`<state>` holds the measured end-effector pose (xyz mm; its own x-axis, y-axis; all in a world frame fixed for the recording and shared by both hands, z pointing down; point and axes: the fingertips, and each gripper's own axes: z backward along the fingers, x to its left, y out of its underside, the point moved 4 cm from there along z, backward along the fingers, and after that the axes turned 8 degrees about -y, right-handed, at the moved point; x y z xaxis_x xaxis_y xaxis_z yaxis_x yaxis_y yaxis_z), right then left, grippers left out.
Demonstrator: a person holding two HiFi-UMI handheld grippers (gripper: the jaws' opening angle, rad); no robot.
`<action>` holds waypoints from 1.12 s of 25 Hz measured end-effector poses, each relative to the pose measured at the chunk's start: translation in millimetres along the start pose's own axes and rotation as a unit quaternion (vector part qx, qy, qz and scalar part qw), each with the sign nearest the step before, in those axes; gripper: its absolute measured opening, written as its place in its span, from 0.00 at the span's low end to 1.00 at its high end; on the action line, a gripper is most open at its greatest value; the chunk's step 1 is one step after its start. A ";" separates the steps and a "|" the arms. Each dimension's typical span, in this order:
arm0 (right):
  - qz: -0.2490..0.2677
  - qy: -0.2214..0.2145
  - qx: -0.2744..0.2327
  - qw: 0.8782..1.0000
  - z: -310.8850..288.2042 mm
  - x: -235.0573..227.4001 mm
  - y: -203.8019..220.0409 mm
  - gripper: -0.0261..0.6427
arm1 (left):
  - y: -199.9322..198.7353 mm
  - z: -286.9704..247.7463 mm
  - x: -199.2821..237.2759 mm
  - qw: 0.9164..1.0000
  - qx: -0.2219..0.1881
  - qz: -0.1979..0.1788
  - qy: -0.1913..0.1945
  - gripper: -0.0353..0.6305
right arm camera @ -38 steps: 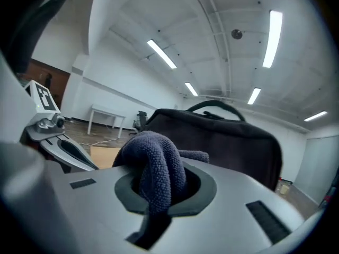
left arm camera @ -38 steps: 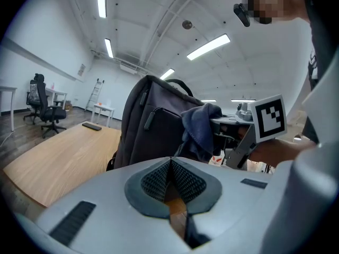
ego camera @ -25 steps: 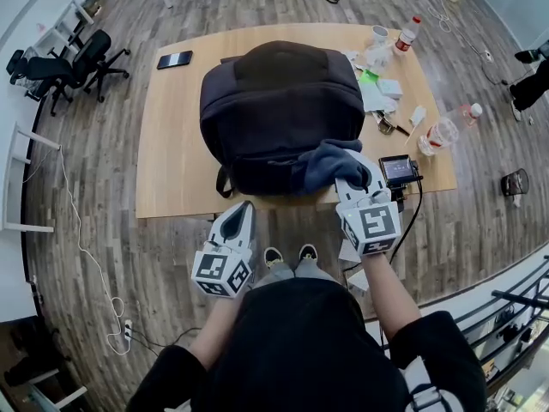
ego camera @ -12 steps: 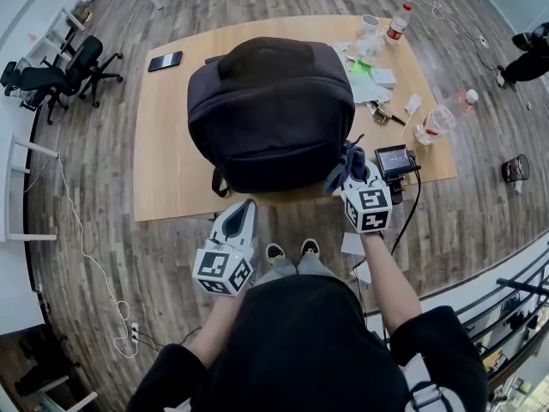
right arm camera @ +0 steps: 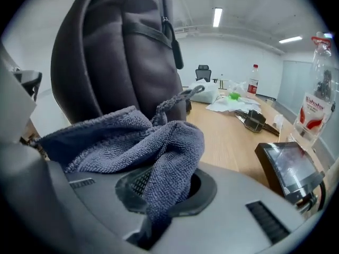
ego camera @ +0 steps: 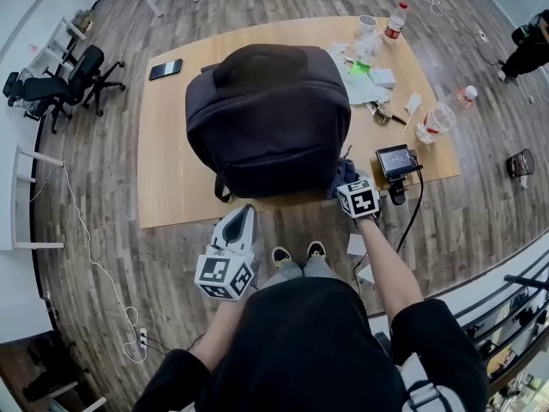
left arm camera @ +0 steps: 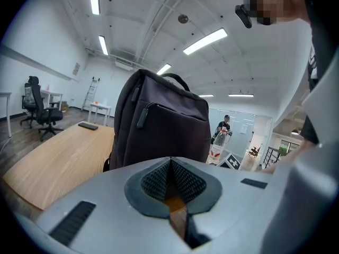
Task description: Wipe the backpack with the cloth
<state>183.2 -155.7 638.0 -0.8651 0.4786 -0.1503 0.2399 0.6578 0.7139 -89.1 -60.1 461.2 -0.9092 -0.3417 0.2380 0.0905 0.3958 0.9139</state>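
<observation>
Your backpack [ego camera: 266,118] stands upright mid-table, front pocket facing you. The grey-blue cloth [right arm camera: 132,142] is bunched at its near right corner, and your right gripper [ego camera: 347,185] is clamped on a fold of it. Your left gripper [ego camera: 243,217] has its jaws pressed together on nothing and hangs just off the near edge of the table [ego camera: 171,178], apart from the backpack. A small screen [ego camera: 396,160] sits just right of the cloth; a phone [ego camera: 165,69] lies far left.

right gripper [right arm camera: 164,202] clamping grey cloth [right arm camera: 132,142], backpack [right arm camera: 116,52] behind
</observation>
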 end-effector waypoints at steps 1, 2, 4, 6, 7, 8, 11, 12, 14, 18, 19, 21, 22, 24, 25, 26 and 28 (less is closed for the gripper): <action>0.001 -0.002 -0.001 1.000 2.4 -0.6 -2.5 0.09 | -0.3 0.4 -0.7 1.000 -0.001 0.000 0.000 0.08; 0.002 -0.002 -0.006 1.000 5.5 -1.0 -6.4 0.09 | -0.2 0.7 -0.9 1.000 -0.002 -0.001 0.000 0.08; -0.006 0.000 -0.036 0.999 15.3 -2.2 -22.5 0.09 | -0.2 0.8 -0.5 1.000 -0.003 -0.001 0.000 0.08; -0.020 0.002 -0.082 0.996 32.0 -2.4 -49.0 0.09 | 0.4 0.3 -1.2 1.000 -0.004 -0.001 0.001 0.08; -0.025 0.004 -0.107 0.994 41.6 -1.2 -64.4 0.09 | 1.3 -0.3 -2.1 1.000 -0.004 -0.001 0.002 0.08; -0.028 0.006 -0.132 0.991 51.1 0.9 -80.6 0.09 | 2.6 -0.9 -3.0 1.000 -0.003 0.000 0.003 0.08; -0.031 0.009 -0.209 0.977 83.5 8.6 -131.2 0.09 | 5.1 -2.9 -8.0 1.000 -0.002 0.002 0.011 0.08; -0.028 0.011 -0.235 0.972 97.2 10.6 -148.3 0.09 | 4.9 -3.1 -10.2 1.000 -0.003 0.002 0.014 0.08; -0.009 0.020 -0.283 0.959 126.3 13.8 -183.9 0.09 | 4.7 -3.4 -11.9 1.000 -0.003 0.002 0.017 0.08; 0.100 0.072 -0.313 0.942 165.0 22.2 -249.3 0.09 | 6.3 -4.9 -8.9 1.000 -0.001 0.005 0.011 0.08; 0.132 0.087 -0.312 0.937 170.5 25.9 -261.9 0.09 | 6.6 -4.7 -8.3 1.000 -0.001 0.004 0.010 0.08; 0.185 0.112 -0.309 0.926 179.4 35.2 -283.3 0.09 | 7.4 -4.5 -7.5 1.000 -0.001 0.004 0.009 0.08; 0.209 0.121 -0.309 0.920 183.7 41.6 -293.2 0.09 | 7.5 -4.8 -7.7 1.000 -0.001 0.004 0.010 0.08; 0.257 0.122 -0.315 0.906 189.9 61.7 -313.1 0.09 | 6.7 -6.6 -9.2 1.000 0.000 0.003 0.011 0.08; 0.284 0.118 -0.311 0.899 188.7 75.5 -322.5 0.09 | 5.5 -7.9 -10.3 1.000 0.000 0.003 0.013 0.08; 0.317 0.116 -0.298 0.893 183.2 90.7 -330.4 0.09 | 4.1 -9.2 -11.5 1.000 -0.001 0.002 0.014 0.08; 0.401 0.130 -0.246 0.872 163.5 120.7 -338.9 0.09 | 1.8 -10.6 -13.3 1.000 -0.003 0.002 0.015 0.08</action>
<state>69.5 -225.7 266.1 -0.5914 0.4794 0.6484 0.6521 -0.1888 0.7343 -72.5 -63.9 463.2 -0.8958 -0.3662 0.2518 0.0967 0.3924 0.9147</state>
